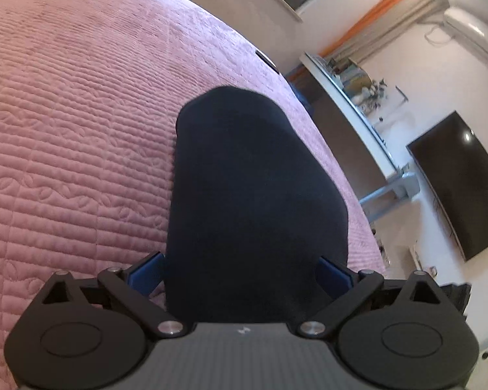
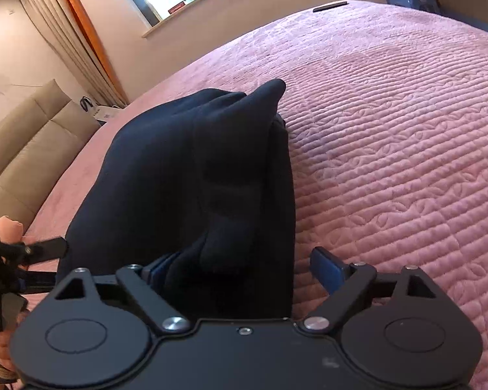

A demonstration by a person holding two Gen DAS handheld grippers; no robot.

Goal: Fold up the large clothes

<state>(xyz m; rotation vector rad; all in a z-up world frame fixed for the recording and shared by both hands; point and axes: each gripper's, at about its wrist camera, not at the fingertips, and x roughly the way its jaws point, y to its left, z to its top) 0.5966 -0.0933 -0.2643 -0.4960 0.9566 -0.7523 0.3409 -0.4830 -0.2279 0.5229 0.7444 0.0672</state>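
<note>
A dark navy garment (image 1: pixel 244 178) lies folded into a thick bundle on the pink quilted bedspread (image 1: pixel 65 130). My left gripper (image 1: pixel 240 269) stands open at the bundle's near end; its blue pads (image 1: pixel 146 273) sit on either side of the cloth without squeezing it. In the right wrist view the same garment (image 2: pixel 185 169) shows stacked layers with a peak at the far end. My right gripper (image 2: pixel 244 266) is open over its near edge, and the right pad (image 2: pixel 328 266) is clear of the cloth. The left gripper (image 2: pixel 47 261) and a hand appear at that view's left edge.
A slim dark device (image 2: pixel 330 6) lies near the bed's far edge. A beige padded headboard (image 2: pixel 32 149) and curtains stand at one side of the bed, a white desk (image 1: pixel 351 104) and a wall television (image 1: pixel 462 182) at the other. Bare bedspread (image 2: pixel 406 130) spreads right of the garment.
</note>
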